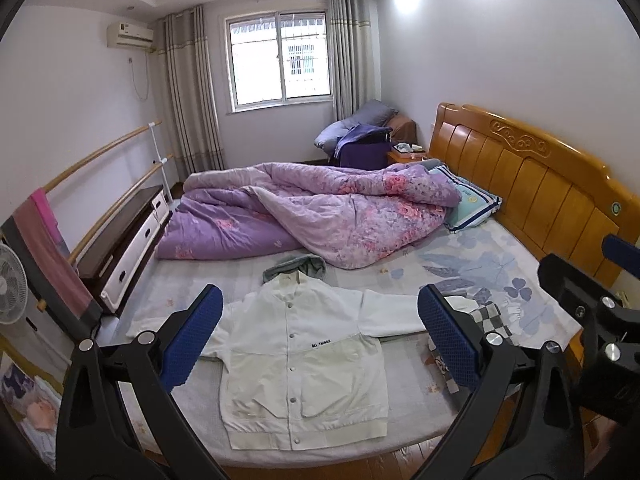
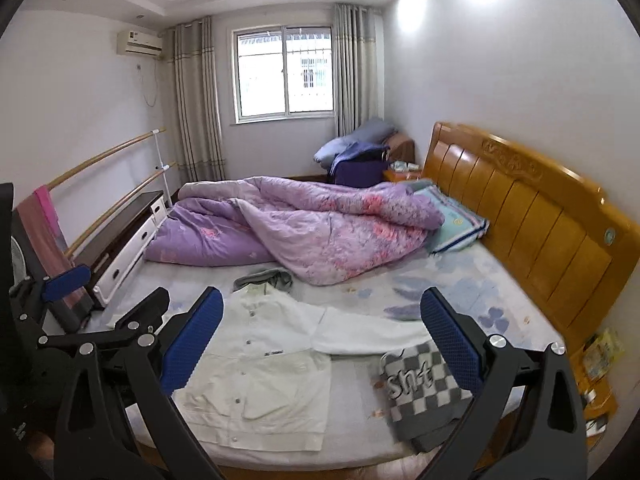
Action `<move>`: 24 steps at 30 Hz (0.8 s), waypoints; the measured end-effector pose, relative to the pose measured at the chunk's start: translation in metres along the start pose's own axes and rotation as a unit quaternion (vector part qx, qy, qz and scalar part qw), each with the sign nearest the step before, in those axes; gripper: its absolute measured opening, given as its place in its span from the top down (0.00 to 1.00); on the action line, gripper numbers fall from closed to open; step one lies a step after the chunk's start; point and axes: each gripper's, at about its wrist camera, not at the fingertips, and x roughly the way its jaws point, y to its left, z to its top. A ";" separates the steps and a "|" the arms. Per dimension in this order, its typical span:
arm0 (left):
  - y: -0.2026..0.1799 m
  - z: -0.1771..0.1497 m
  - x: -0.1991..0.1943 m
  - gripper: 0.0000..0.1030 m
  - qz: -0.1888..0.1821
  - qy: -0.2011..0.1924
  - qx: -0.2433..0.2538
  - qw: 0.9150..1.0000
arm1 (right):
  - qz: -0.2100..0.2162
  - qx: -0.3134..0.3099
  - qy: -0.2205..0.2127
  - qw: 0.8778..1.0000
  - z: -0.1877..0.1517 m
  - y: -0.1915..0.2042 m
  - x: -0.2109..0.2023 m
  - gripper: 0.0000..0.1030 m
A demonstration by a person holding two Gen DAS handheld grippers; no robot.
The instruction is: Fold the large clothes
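Note:
A white button-front jacket (image 1: 304, 364) lies flat and face up on the near part of the bed (image 1: 224, 276), sleeves spread to both sides. It also shows in the right wrist view (image 2: 260, 380). My left gripper (image 1: 320, 340) is open and empty, hovering above the jacket. My right gripper (image 2: 322, 344) is open and empty, above the jacket's right sleeve (image 2: 368, 336). The right gripper also shows at the right edge of the left wrist view (image 1: 600, 320).
A grey-and-white checkered garment (image 2: 424, 392) lies folded right of the jacket. A grey-green garment (image 1: 296, 266) lies behind the collar. A purple quilt (image 1: 320, 216) and pillow (image 1: 468, 204) fill the far bed. Wooden headboard (image 1: 532, 184) at right; drawers (image 1: 128, 248) and fan (image 1: 12, 288) at left.

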 end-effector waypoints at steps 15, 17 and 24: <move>0.004 0.003 0.002 0.05 -0.001 0.002 -0.024 1.000 | -0.010 -0.013 0.026 1.000 -0.006 -0.003 0.013 0.07; 0.004 0.004 0.002 0.05 -0.001 0.002 -0.023 1.000 | -0.009 -0.011 0.026 1.000 -0.005 -0.004 0.015 0.07; 0.004 0.005 0.003 0.05 -0.001 0.003 -0.023 1.000 | -0.012 -0.005 0.033 0.999 -0.008 -0.008 0.015 0.07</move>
